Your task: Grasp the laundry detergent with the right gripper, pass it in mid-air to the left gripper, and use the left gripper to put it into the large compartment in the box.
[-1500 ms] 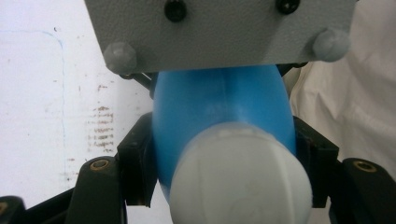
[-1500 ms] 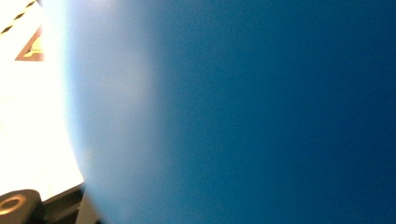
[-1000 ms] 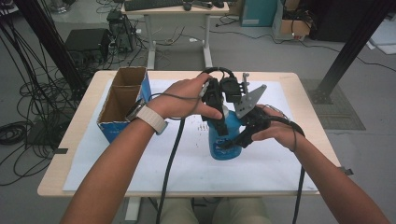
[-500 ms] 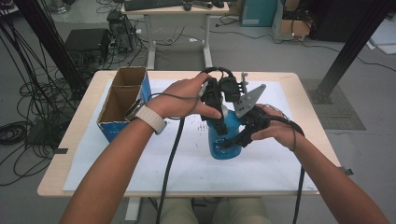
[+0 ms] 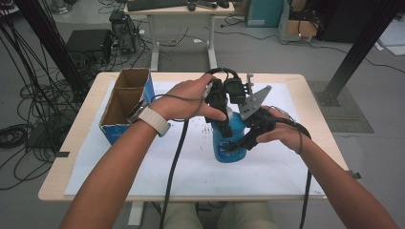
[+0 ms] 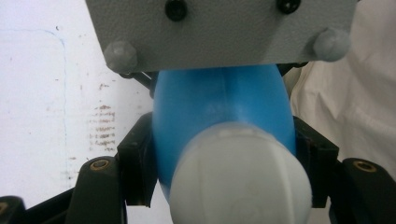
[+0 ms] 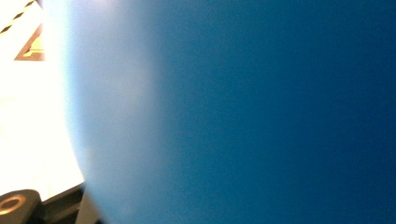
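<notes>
Honestly nothing's budged over that last second. My left tongs point(image 5: 224, 125) are clamped on the neck of the blue bottle point(image 5: 230, 143) just like before, my right tongs point(image 5: 246, 138) are pinching its body same as they were, and the bottle stands upright on the same patch of desk point(image 5: 191, 176).

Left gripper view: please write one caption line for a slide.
Left tool shut on the white cap of a blue bottle above the white sheet.
</notes>
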Demonstrator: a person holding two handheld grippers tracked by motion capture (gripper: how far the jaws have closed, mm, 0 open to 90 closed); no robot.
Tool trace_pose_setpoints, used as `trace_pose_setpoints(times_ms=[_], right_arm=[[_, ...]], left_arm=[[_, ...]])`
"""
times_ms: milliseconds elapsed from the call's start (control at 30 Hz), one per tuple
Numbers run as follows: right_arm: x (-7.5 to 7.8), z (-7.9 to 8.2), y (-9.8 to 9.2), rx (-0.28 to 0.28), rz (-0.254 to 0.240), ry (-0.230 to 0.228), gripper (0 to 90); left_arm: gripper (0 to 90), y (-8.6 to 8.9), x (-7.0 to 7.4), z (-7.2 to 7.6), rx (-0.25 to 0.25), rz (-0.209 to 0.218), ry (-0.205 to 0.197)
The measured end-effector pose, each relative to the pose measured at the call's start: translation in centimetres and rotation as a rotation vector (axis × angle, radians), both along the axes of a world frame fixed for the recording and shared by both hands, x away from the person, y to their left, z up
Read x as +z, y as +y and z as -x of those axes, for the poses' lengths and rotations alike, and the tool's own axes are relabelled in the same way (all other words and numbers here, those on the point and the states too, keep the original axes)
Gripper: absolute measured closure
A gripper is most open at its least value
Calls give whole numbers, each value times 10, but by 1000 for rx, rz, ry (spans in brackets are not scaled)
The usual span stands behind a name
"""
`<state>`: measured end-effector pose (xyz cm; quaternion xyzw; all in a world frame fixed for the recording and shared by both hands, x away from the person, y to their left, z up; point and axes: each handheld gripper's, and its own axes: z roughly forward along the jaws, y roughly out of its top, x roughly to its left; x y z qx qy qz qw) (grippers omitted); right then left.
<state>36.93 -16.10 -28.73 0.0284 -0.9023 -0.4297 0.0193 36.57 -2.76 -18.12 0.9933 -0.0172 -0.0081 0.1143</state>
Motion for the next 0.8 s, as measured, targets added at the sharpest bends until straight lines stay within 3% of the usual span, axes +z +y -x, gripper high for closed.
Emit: trace_pose_setpoints(times_ms=[800], right_arm=[[1, 0, 0, 1, 5, 2, 430]], left_arm=[[370, 0, 0, 1, 4, 2, -1]])
